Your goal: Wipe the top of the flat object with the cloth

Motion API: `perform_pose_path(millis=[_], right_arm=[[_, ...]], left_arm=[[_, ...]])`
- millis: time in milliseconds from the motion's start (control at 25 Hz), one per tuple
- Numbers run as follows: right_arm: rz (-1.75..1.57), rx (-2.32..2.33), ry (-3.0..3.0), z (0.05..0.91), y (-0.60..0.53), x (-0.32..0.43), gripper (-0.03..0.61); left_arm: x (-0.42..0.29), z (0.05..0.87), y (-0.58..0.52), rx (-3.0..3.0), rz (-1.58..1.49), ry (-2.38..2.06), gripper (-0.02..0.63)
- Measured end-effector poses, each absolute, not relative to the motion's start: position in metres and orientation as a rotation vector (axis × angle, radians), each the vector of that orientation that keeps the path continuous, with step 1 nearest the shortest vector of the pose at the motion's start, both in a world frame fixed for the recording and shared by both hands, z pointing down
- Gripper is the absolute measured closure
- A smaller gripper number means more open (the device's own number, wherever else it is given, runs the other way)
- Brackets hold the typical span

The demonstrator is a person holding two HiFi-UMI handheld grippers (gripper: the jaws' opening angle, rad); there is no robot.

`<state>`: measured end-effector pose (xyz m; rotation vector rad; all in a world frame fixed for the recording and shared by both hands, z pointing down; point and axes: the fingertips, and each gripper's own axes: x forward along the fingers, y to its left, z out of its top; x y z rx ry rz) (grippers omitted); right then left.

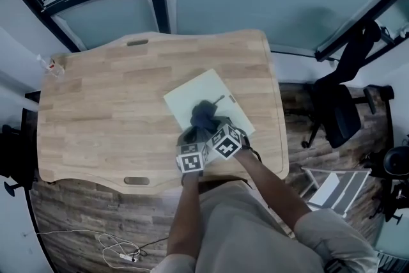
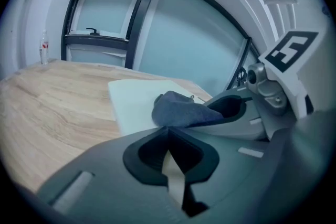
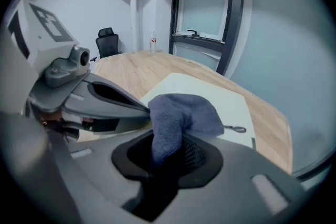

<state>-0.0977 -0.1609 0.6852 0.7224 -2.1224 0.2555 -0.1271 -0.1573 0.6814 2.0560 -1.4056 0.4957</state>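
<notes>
Wooden table (image 1: 96, 112), broad bare room leftward and beyond. White board (image 1: 206, 87) close to right edge, askew, long side slanting toward near-right. Blue cloth (image 1: 204, 114) atop, pinched in right gripper (image 3: 168, 149); left gripper (image 2: 170, 157) closed, empty, alongside.

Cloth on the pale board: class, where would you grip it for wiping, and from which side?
I'd grip the cloth by its bunched near fold, coming from the near side, as the right gripper does. That hump stands clear of the board; the rest lies spread on it.
</notes>
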Motion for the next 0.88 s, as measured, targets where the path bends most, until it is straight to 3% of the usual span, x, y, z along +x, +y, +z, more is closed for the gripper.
perform_pose_path(millis=[880], right_arm=[[0.194, 0.723, -2.066, 0.686, -0.042, -0.041, 0.472]], left_arm=[[-0.120, 0.683, -0.152, 2.102, 0.509, -1.320, 0.606]])
